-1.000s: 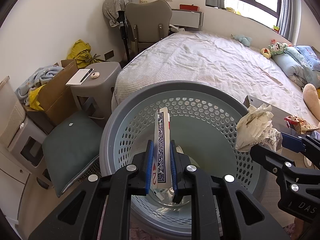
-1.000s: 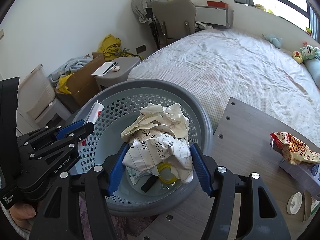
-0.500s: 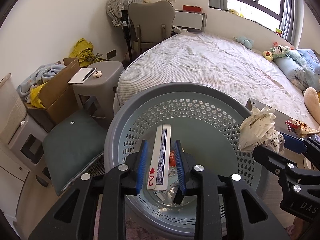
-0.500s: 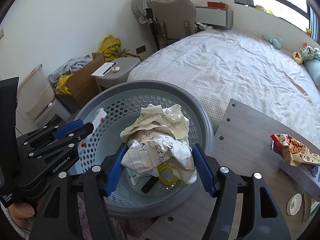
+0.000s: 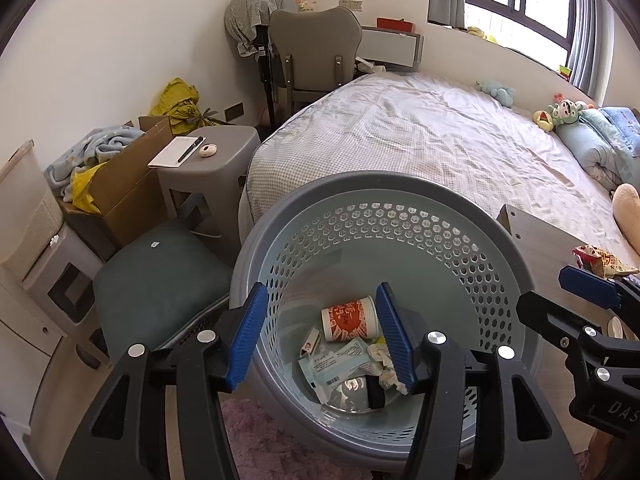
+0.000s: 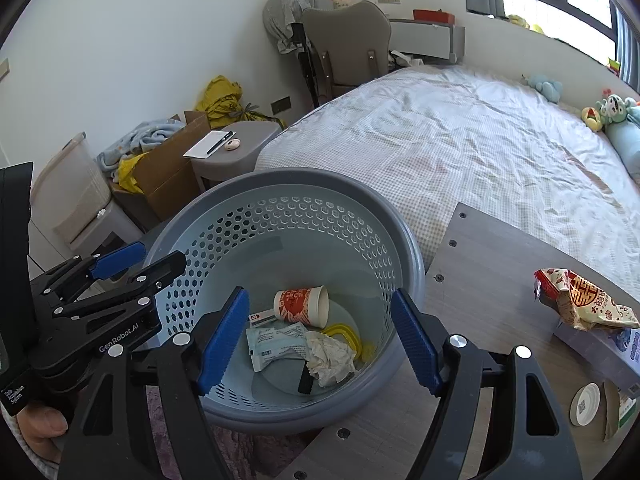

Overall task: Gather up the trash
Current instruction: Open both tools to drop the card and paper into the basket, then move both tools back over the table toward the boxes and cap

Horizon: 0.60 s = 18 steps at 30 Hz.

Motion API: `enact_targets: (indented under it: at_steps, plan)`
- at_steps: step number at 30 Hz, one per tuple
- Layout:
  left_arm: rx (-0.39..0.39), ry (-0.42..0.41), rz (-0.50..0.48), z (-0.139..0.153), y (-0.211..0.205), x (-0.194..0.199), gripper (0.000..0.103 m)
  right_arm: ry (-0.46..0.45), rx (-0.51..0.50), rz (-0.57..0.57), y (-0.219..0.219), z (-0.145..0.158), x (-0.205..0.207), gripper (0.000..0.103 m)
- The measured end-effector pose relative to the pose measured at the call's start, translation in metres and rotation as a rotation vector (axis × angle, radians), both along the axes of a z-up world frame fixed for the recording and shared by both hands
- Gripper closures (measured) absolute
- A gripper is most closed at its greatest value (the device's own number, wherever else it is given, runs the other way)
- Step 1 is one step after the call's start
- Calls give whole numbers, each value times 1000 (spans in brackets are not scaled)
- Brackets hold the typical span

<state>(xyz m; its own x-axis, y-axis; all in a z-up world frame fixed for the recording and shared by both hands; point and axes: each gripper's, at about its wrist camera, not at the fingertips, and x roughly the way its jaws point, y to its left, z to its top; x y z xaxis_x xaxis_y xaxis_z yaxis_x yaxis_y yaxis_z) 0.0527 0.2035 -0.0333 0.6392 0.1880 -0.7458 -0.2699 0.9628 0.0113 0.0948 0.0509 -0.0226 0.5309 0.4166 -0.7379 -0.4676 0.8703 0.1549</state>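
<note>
Trash sits at the bottom of the basket: crumpled paper, playing card, paper cup. Your left tool and right tool hang over it, jaws opening, nothing between them. Snack bag is on the table.

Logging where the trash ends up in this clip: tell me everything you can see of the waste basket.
The waste basket is round, grey-blue plastic, with a broad smooth rim and a paler wall pierced by rows of hexagonal holes above a solid lower part. It stands upright between the bed and a grey wooden table, apparently on a purplish rug. At its bottom lie a red-and-white paper cup on its side, a crumpled paper ball, a playing card, a pale packet, something yellow and a small black item.
</note>
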Motion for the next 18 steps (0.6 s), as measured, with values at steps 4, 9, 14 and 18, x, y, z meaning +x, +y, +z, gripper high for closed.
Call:
enact_targets:
  at_steps: [4, 9, 14, 18]
  plan:
    - [-2, -2, 8, 1, 1, -4, 41, -1, 0, -1, 0, 0, 0, 31]
    - [-3, -2, 12, 1, 4, -9, 40, 2, 1, -3, 0, 0, -3, 31]
    - [-1, -2, 14, 3, 4, -14, 39, -3, -1, -14, -5, 0, -10, 30]
    - [-4, -3, 15, 4, 4, -17, 39, -10, -2, -30, -12, 4, -15, 30]
